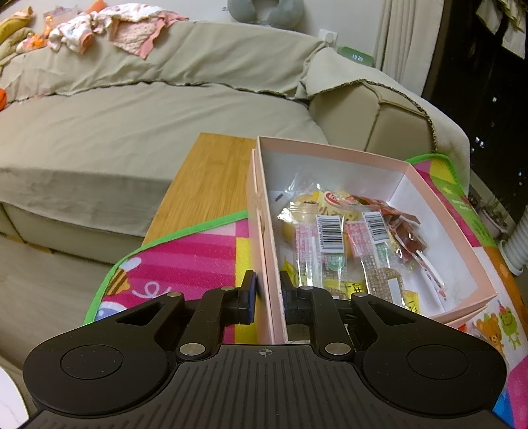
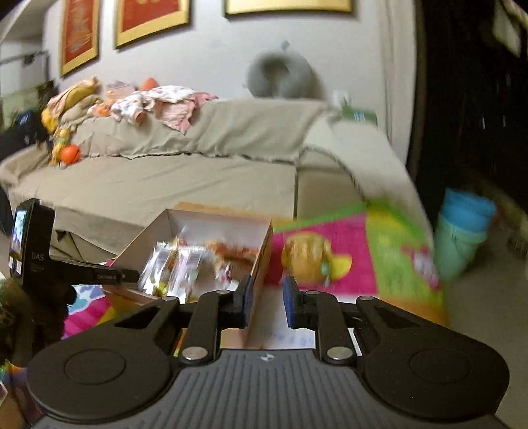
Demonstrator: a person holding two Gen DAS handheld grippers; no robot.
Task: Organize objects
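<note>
L gripper (image 1: 267,297) pinches pink box (image 1: 330,150) left wall, likely to steady it | R gripper (image 2: 266,302) pressed together, nothing held, at box's right wall | box holds barcoded snack packets (image 1: 333,231) | stray yellow packet (image 2: 308,254) on play mat (image 2: 389,247), 3 o'clock of box

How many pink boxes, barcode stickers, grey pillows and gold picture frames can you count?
Pink box: 1
Barcode stickers: 2
Grey neck pillow: 1
Gold picture frames: 3
Total: 7
</note>
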